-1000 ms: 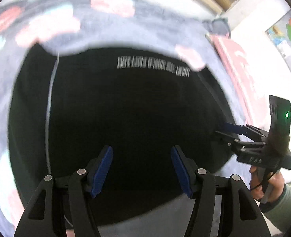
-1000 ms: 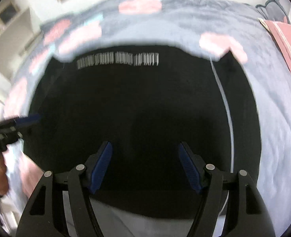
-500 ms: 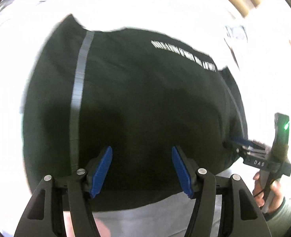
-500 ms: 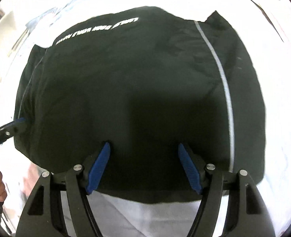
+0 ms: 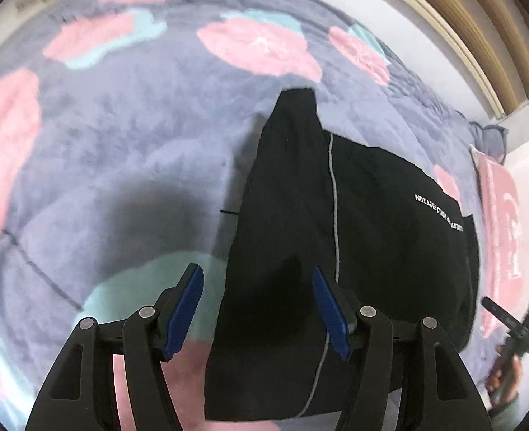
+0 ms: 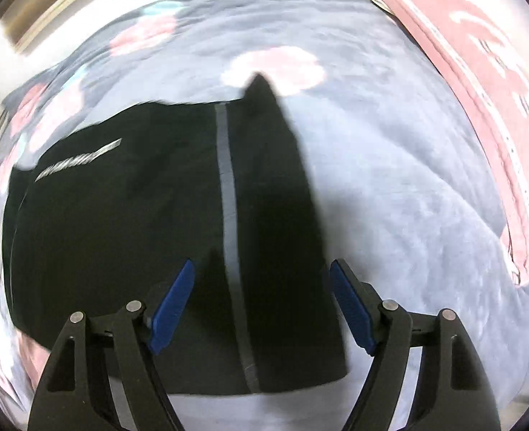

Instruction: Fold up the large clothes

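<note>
— While both claws hang over the bed, where does the garment lie?

— The black garment (image 5: 372,237) is spread flat on the blanket (image 5: 139,151), a grey-purple one with pink and teal blotches. It has a thin grey stripe (image 5: 334,215) running lengthwise and a line of white lettering (image 5: 440,212) near its far edge.

— And the left claw (image 5: 257,310)?

— Its blue pads (image 5: 183,309) stand wide apart, gripping nothing. It sits above the garment's left side: the right pad is over black cloth, the left pad over bare blanket, so the garment's edge runs between them.

— The right claw (image 6: 261,309)?

— Also spread open and holding nothing. In its own view the garment (image 6: 121,233) fills the left and centre, and the grey stripe (image 6: 228,197) runs down between the pads. The left pad is over cloth; the right pad (image 6: 350,309) hangs just past the garment's right edge, over blanket (image 6: 408,186).

— Do they touch the cloth?

— I cannot tell. A pointed corner of the garment sticks out at the far end in both views.

— Anything else nearby?

— A pink cloth (image 6: 487,89) with white markings lies on the blanket, well to the right of the garment.
</note>
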Tool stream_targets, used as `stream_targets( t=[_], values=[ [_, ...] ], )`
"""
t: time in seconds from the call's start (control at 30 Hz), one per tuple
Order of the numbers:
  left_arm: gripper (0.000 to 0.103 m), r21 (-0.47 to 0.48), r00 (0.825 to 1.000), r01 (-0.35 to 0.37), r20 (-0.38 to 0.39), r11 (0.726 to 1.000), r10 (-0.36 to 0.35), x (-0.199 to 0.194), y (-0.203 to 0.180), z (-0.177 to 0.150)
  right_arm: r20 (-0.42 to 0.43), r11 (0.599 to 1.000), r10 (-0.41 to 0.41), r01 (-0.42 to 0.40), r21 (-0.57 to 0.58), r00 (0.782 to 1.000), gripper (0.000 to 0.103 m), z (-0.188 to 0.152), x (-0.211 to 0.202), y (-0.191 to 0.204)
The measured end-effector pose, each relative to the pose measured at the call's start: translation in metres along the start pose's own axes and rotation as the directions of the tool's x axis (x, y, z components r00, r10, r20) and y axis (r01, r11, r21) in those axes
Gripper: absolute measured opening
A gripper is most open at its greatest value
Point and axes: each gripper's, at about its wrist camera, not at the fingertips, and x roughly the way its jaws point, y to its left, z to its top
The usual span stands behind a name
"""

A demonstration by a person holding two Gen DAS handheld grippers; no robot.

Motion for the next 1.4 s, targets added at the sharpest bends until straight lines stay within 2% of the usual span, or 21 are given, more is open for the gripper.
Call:
stream_targets(
  t=[0.13, 0.23, 0.33, 0.47, 0.5, 0.53, 0.57, 0.7, 0.73, 0.8, 0.83, 0.87, 0.9, 1.0, 1.07, 1.13, 1.2, 1.23, 1.3, 1.37, 1.4],
  values=[
    [0.064, 0.005, 1.000, 0.003, -0.031, 1.000, -0.003, 0.028, 0.003, 0.012, -0.054, 0.996, 0.059, -0.056, 0.066, 0.997, 0.080, 0.016, 0.021, -0.038],
    [0.064, -0.009, 0.994, 0.076, -0.075, 0.997, -0.077, 0.046, 0.003, 0.016, -0.082, 0.989, 0.132, -0.126, 0.073, 0.988, 0.080, 0.025, 0.035, -0.050],
    [0.064, -0.038, 0.978, 0.164, -0.123, 0.986, -0.167, 0.060, 0.009, 0.017, -0.117, 0.968, 0.246, -0.238, 0.073, 0.962, 0.080, 0.033, 0.050, -0.056],
    [0.065, -0.068, 0.949, 0.246, -0.188, 0.967, -0.255, 0.083, 0.012, 0.014, -0.177, 0.954, 0.299, -0.294, 0.056, 0.938, 0.081, 0.036, 0.076, -0.057],
    [0.065, -0.077, 0.937, 0.270, -0.207, 0.960, -0.280, 0.089, 0.011, 0.012, -0.185, 0.948, 0.317, -0.309, 0.069, 0.930, 0.086, 0.037, 0.082, -0.059],
    [0.066, -0.080, 0.931, 0.280, -0.221, 0.957, -0.291, 0.094, 0.010, 0.011, -0.192, 0.937, 0.348, -0.335, 0.098, 0.918, 0.093, 0.038, 0.090, -0.063],
    [0.068, -0.078, 0.929, 0.279, -0.228, 0.957, -0.290, 0.097, 0.010, 0.010, -0.199, 0.926, 0.376, -0.357, 0.125, 0.905, 0.094, 0.039, 0.098, -0.066],
    [0.075, -0.131, 0.905, 0.316, -0.256, 0.940, -0.340, 0.114, 0.016, 0.008, -0.280, 0.850, 0.527, -0.492, 0.190, 0.802, 0.094, 0.035, 0.136, -0.060],
    [0.076, -0.151, 0.898, 0.328, -0.256, 0.932, -0.358, 0.117, 0.018, 0.008, -0.286, 0.841, 0.541, -0.508, 0.187, 0.791, 0.095, 0.034, 0.140, -0.057],
    [0.075, -0.183, 0.884, 0.354, -0.254, 0.917, -0.392, 0.121, 0.020, 0.005, -0.281, 0.836, 0.549, -0.520, 0.176, 0.787, 0.095, 0.036, 0.144, -0.050],
    [0.072, -0.184, 0.881, 0.362, -0.253, 0.914, -0.400, 0.120, 0.020, 0.004, -0.279, 0.834, 0.552, -0.525, 0.172, 0.786, 0.092, 0.033, 0.141, -0.051],
    [0.056, -0.186, 0.870, 0.390, -0.246, 0.902, -0.427, 0.117, 0.018, 0.003, -0.278, 0.821, 0.571, -0.548, 0.162, 0.773, 0.086, 0.035, 0.140, -0.047],
    [0.055, -0.190, 0.856, 0.421, -0.241, 0.887, -0.458, 0.112, 0.017, 0.002, -0.280, 0.808, 0.588, -0.569, 0.156, 0.759, 0.076, 0.029, 0.126, -0.054],
    [0.053, -0.166, 0.838, 0.465, -0.235, 0.870, -0.493, 0.100, 0.015, -0.002, -0.299, 0.823, 0.557, -0.563, 0.075, 0.775, 0.070, 0.028, 0.111, -0.050],
    [0.053, -0.171, 0.842, 0.448, -0.248, 0.877, -0.479, 0.106, 0.015, -0.003, -0.312, 0.826, 0.552, -0.559, 0.077, 0.773, 0.071, 0.027, 0.114, -0.046],
    [0.063, -0.199, 0.843, 0.435, -0.253, 0.878, -0.475, 0.117, 0.016, -0.005, -0.318, 0.824, 0.557, -0.559, 0.093, 0.767, 0.077, 0.029, 0.121, -0.045],
    [0.070, -0.247, 0.829, 0.441, -0.257, 0.863, -0.497, 0.132, 0.015, -0.010, -0.314, 0.814, 0.576, -0.566, 0.131, 0.755, 0.082, 0.032, 0.127, -0.044],
    [0.072, -0.260, 0.827, 0.445, -0.249, 0.857, -0.504, 0.136, 0.014, -0.013, -0.308, 0.814, 0.576, -0.564, 0.138, 0.757, 0.083, 0.032, 0.128, -0.042],
    [0.067, -0.264, 0.833, 0.449, -0.224, 0.854, -0.507, 0.131, 0.012, -0.019, -0.294, 0.823, 0.565, -0.552, 0.135, 0.771, 0.082, 0.031, 0.124, -0.041],
    [0.048, -0.214, 0.845, 0.458, -0.196, 0.863, -0.497, 0.116, 0.003, -0.025, -0.274, 0.833, 0.549, -0.543, 0.107, 0.790, 0.074, 0.029, 0.111, -0.039],
    [0.045, -0.200, 0.847, 0.463, -0.187, 0.863, -0.498, 0.109, 0.000, -0.027, -0.263, 0.839, 0.540, -0.537, 0.089, 0.800, 0.065, 0.028, 0.104, -0.036]
  ],
)
